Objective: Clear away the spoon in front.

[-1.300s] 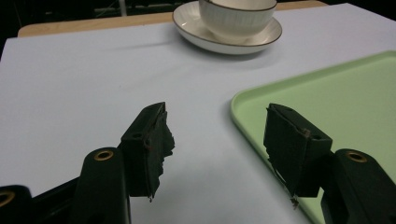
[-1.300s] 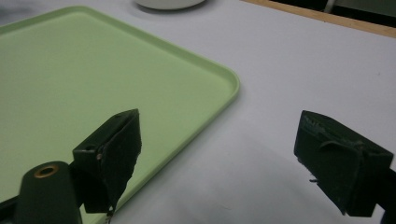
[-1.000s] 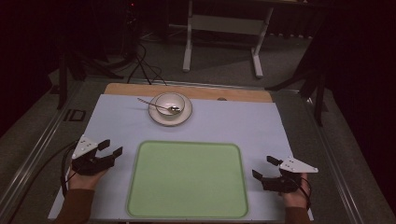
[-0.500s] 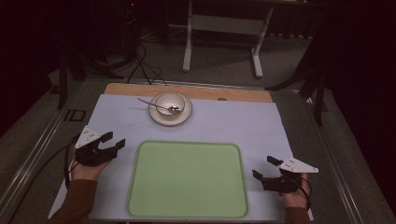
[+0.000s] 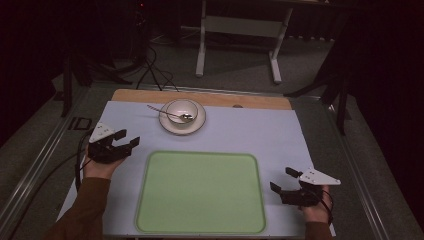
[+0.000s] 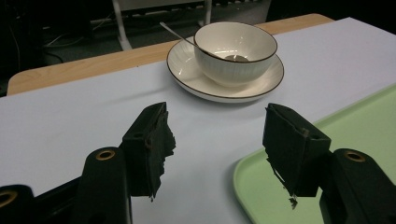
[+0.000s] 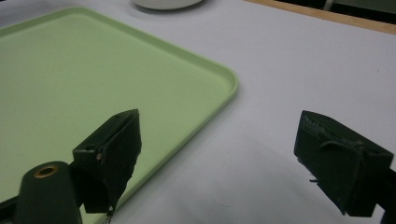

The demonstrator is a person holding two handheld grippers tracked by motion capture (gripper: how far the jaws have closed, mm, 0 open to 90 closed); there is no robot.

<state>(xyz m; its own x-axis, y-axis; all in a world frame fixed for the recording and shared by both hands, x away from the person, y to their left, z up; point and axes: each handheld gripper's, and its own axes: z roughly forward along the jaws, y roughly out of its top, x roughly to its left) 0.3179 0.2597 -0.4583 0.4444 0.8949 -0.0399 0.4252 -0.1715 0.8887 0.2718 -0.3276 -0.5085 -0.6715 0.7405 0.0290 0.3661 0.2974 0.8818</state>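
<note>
Two claws gape empty over the desk (image 5: pixel 240 132): left claw (image 5: pixel 127 139) left of the tray (image 5: pixel 200 192), right claw (image 5: pixel 282 181) at its right. Bowl (image 5: pixel 182 109) with spoon (image 5: pixel 170 113) sits far, on a saucer (image 5: pixel 172 125).

A pale green tray (image 5: pixel 200 192) lies flat on a white table cover (image 5: pixel 250 132), between the fingers of the left gripper (image 5: pixel 127 139) and those of the right gripper (image 5: pixel 281 179). Ahead of the left fingers, well apart, a white bowl (image 5: pixel 182 109) sits on a saucer (image 5: pixel 170 125), with a spoon (image 5: pixel 165 111) resting in the bowl.
</note>
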